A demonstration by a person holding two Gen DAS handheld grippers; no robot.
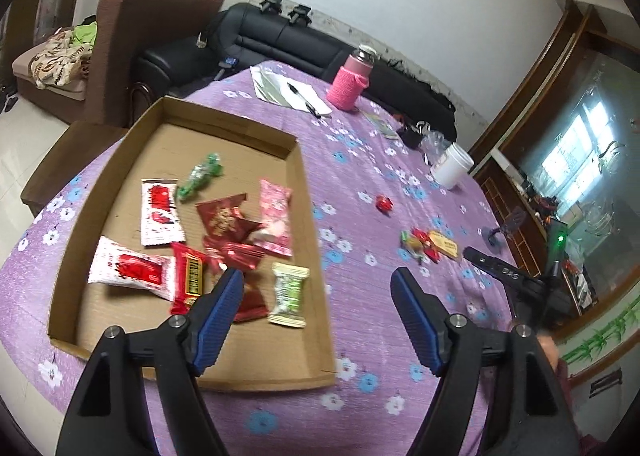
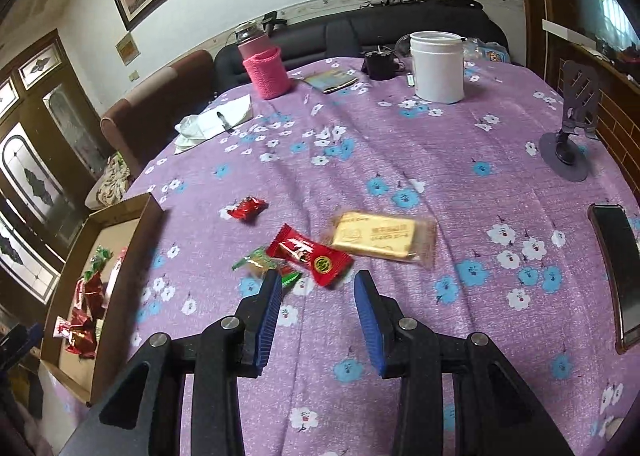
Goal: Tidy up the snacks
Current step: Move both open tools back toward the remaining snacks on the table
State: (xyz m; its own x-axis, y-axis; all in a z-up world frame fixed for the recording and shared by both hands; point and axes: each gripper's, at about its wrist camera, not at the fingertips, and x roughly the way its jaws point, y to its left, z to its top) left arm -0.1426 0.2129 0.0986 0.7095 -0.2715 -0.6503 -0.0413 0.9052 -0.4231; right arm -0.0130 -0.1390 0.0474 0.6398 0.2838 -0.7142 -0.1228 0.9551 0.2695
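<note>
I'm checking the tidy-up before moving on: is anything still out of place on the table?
Yes. Four snacks lie loose on the purple tablecloth, outside the cardboard tray: a small red candy, a red packet, a green-wrapped candy partly under it, and a gold biscuit pack.

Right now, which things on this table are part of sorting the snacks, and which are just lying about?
Part of the job:
cardboard tray holding sorted snacks
red candy
red packet
green-wrapped sweet
gold bar packet

Just lying about:
pink-sleeved bottle
white jar
pen on paper
phone stand
</note>
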